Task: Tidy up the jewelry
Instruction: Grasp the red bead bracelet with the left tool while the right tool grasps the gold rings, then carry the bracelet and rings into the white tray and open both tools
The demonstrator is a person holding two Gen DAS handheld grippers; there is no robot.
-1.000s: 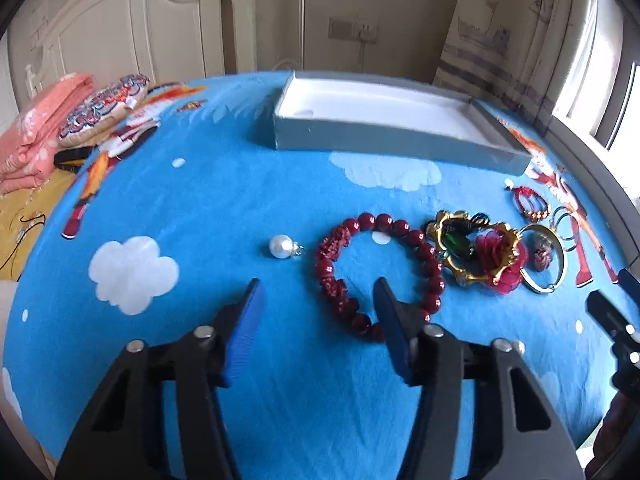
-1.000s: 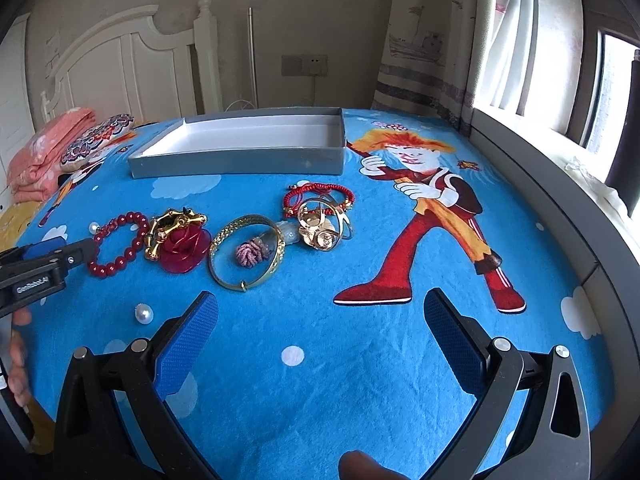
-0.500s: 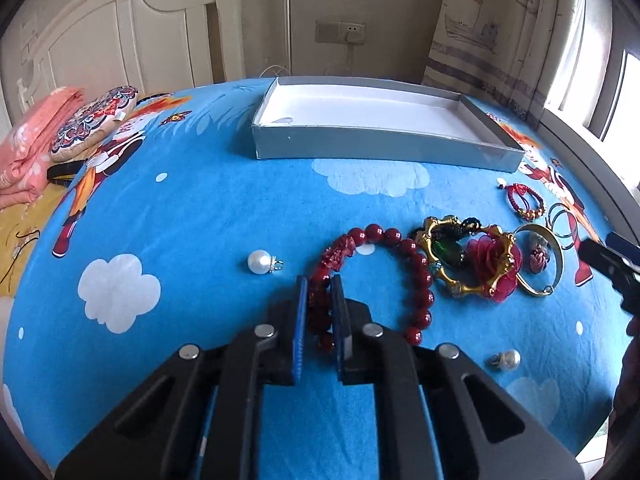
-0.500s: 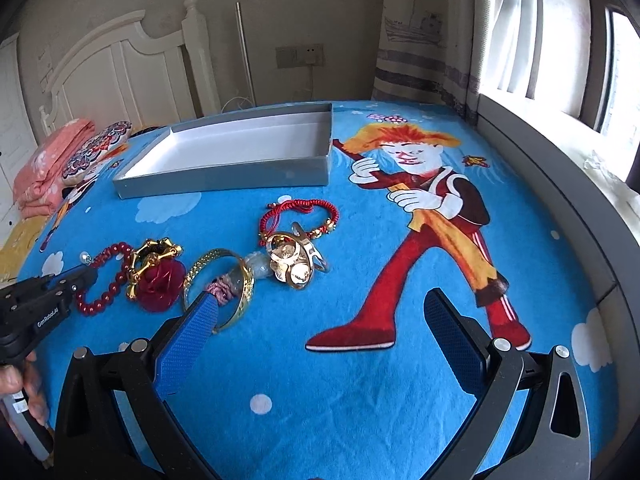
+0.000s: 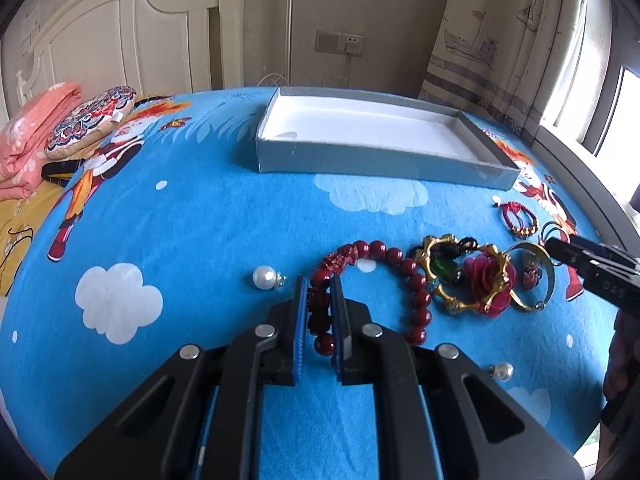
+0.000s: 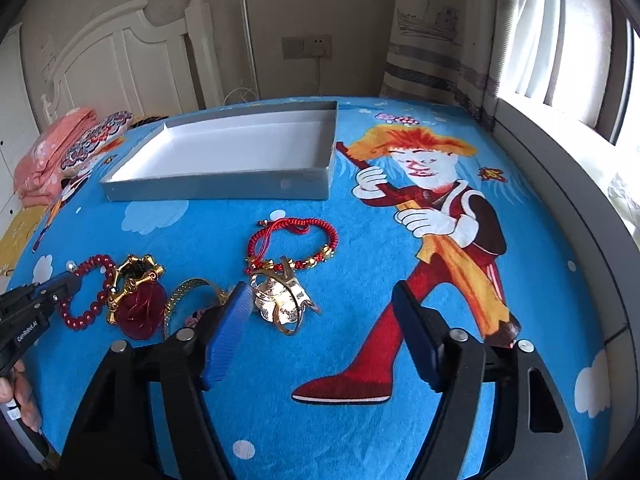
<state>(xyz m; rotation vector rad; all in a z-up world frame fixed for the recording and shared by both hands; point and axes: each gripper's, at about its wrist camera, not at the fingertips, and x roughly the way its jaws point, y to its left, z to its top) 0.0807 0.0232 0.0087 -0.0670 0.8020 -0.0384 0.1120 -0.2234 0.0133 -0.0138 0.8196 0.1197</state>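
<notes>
Pinching round glossy red beads [image 5: 416, 280] — left claw [image 5: 319, 288]

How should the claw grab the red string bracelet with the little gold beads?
Probably pinch the red string bracelet on its bare braided far arc, coming straight down from above. It lies flat as an open loop, and its near gold-beaded side touches the gold ring cluster, so that edge is crowded.

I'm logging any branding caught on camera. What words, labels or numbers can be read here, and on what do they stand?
"GenRobot.AI": white print on the side of the left gripper, seen in the right wrist view.
Embossed characters on the right gripper body in the left wrist view: too blurred to read.
Small tag on the patterned cushion: too small to read.
The gray box shows no text.
</notes>
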